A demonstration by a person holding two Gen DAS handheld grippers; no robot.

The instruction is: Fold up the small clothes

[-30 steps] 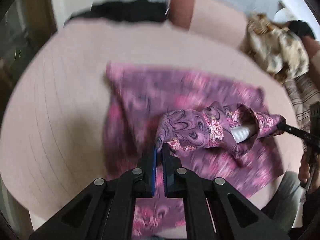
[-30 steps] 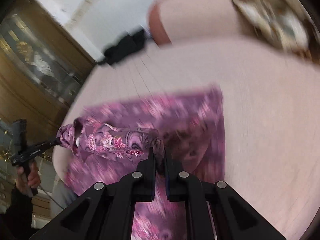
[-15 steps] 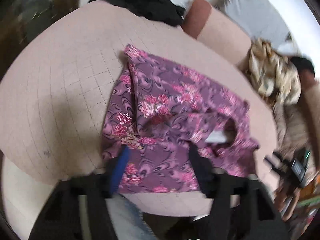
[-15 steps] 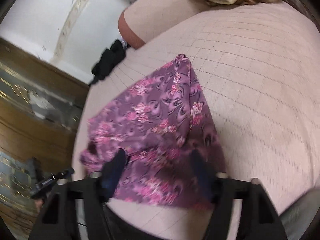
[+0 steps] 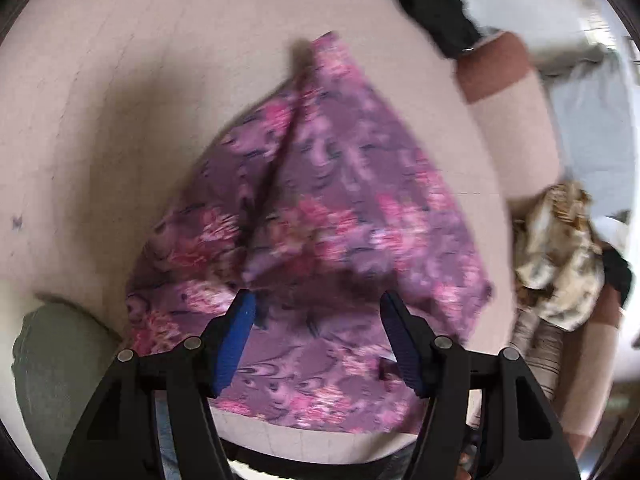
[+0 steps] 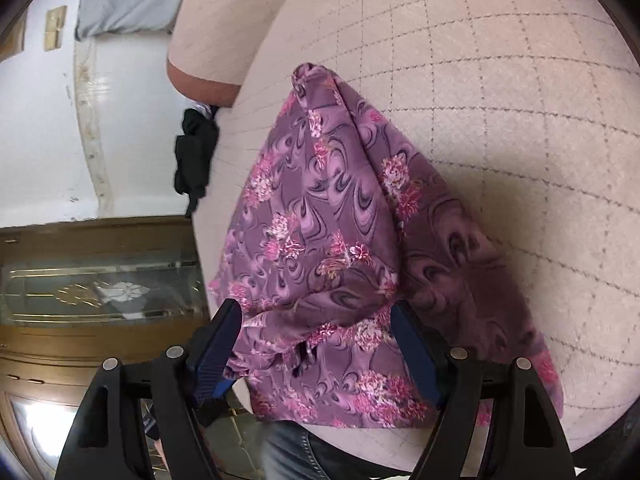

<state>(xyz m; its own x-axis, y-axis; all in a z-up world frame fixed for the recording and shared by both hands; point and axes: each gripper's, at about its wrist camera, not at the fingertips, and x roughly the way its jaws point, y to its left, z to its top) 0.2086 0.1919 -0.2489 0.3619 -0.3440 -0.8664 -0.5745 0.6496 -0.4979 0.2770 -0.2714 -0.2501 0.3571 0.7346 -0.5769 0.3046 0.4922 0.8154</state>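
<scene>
A purple garment with pink flowers (image 5: 340, 232) lies folded over on the pale pink quilted surface (image 5: 120, 100), near its front edge. It also shows in the right wrist view (image 6: 332, 240), with a raised crease running away from me. My left gripper (image 5: 318, 300) is open and empty just above the garment's near part. My right gripper (image 6: 316, 308) is open and empty over the garment's near edge. The left view is blurred.
A black cloth (image 5: 432, 4) lies at the far edge of the surface. A pink bolster (image 5: 516, 120) and a crumpled cream patterned cloth (image 5: 560, 252) sit to the right. A wooden glazed cabinet (image 6: 96, 288) stands left of the surface. A grey-green cushion (image 5: 56, 360) is near left.
Both grippers let go of the garment's folded edge and opened wide. The fold dropped flat onto the garment. Both grippers pulled back toward the near edge.
</scene>
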